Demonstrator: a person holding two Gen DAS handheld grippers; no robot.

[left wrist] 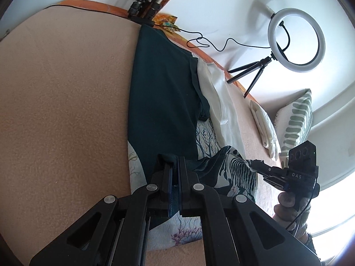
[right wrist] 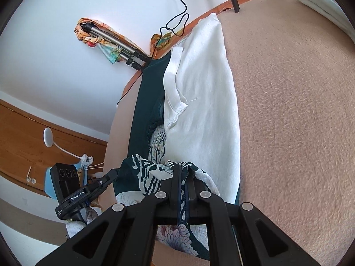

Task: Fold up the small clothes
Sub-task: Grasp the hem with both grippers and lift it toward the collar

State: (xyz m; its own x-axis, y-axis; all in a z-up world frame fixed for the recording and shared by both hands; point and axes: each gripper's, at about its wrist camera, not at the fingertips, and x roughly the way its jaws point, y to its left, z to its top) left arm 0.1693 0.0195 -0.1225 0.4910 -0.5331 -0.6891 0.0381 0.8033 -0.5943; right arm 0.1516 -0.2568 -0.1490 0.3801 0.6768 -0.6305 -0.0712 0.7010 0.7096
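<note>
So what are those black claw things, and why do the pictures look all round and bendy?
The claws are grabbers, each held in a person's hand, not a robot. Each carries a small camera with a very wide lens, which bends the picture. One picture looks along the left gripper, the other along the right gripper. In the left picture you can also see the other grabber off to the side. Both are pinched shut on the patterned dark green garment, which has zebra stripes and flowers. It lies on a fuzzy beige blanket. Next to it lies a white garment, and more folded white cloth sits further along, near a striped pillow. The white circle is a ring light on little legs.
</note>
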